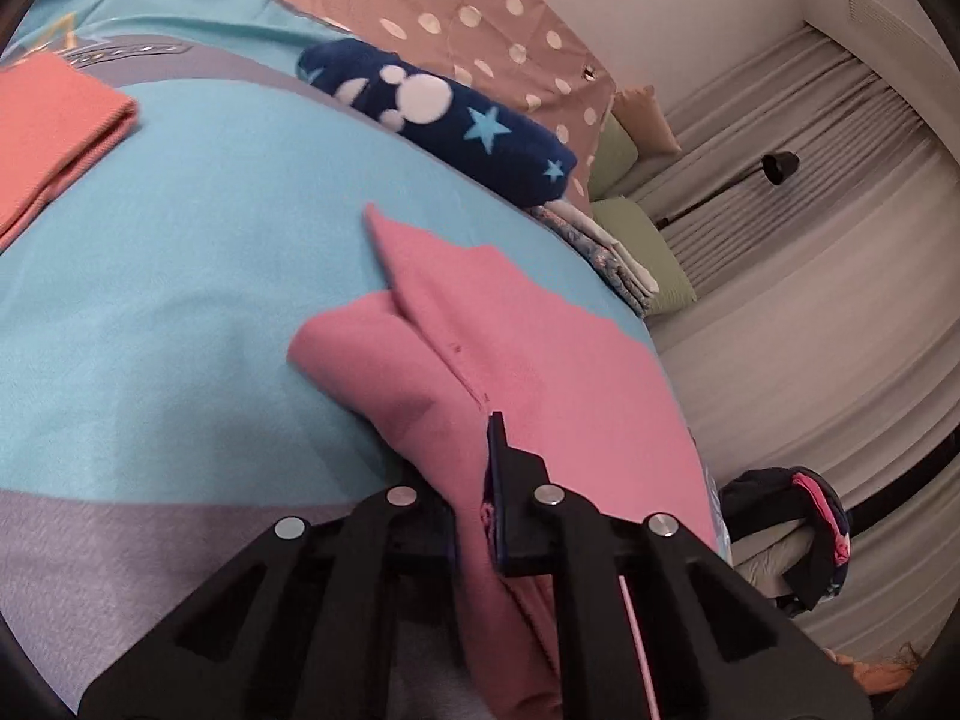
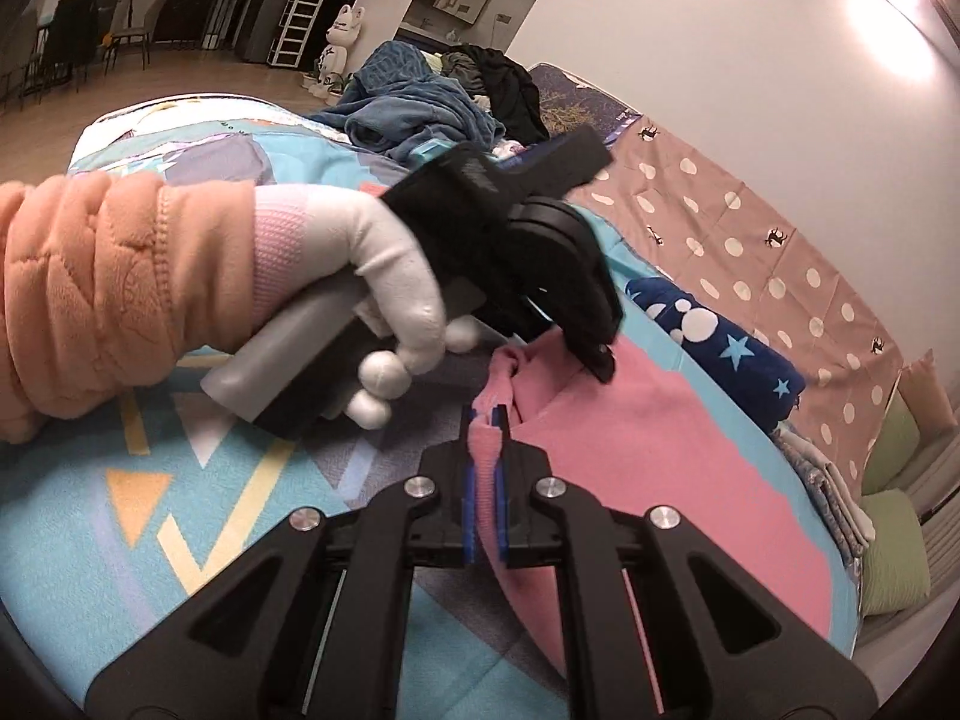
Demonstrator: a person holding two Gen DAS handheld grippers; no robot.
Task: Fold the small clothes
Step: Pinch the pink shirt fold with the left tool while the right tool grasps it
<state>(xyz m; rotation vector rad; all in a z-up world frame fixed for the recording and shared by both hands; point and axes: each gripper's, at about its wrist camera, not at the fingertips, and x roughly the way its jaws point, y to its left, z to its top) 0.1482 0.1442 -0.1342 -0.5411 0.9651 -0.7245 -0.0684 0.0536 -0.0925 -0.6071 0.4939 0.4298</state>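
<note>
A pink garment (image 1: pixel 528 360) lies on the patterned bed cover, partly folded, with a flap doubled over near its far end. My left gripper (image 1: pixel 474 468) is shut on the garment's near edge; cloth bunches between its fingers. In the right wrist view the same pink garment (image 2: pixel 648 438) spreads to the right. My right gripper (image 2: pixel 486 426) is shut on another part of its edge, the cloth pinched between blue pads. The left gripper (image 2: pixel 594 360), held by a white-gloved hand (image 2: pixel 384 264), grips the garment just beyond.
A folded orange cloth (image 1: pixel 54 126) lies at the far left. A folded navy star-print garment (image 1: pixel 444 120) sits beyond the pink one, next to a brown dotted sheet (image 2: pixel 750 240). A heap of dark and blue clothes (image 2: pixel 432 102) lies at the bed's far end. The bed edge drops off to the right.
</note>
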